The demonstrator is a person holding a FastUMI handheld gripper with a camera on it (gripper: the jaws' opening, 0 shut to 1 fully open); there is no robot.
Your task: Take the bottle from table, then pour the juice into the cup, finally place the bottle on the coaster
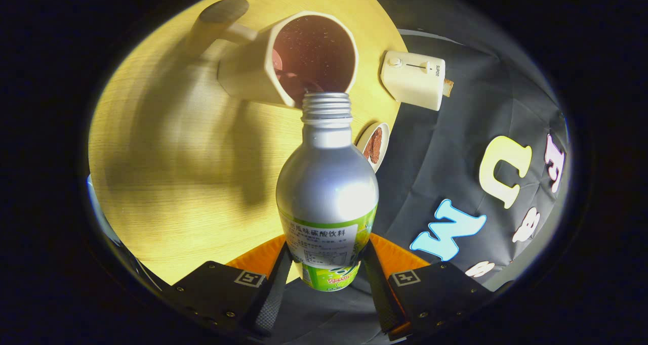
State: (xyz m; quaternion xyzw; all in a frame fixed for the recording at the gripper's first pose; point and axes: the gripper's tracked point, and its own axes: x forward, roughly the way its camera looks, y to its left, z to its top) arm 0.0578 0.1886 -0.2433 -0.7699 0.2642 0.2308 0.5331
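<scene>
The pouring step is in hand. The gripper [326, 264] holds the bottle [327, 193] between its fingers, both pressing on the labelled lower body. The bottle is tipped forward, its open threaded mouth touching or just over the near rim of the cup [288, 59], which stands on the wooden counter [177, 183]. Dark liquid lies inside the cup. I judge the next move needs righting the bottle, then carrying it to the small round coaster [374, 145] just beside its neck.
</scene>
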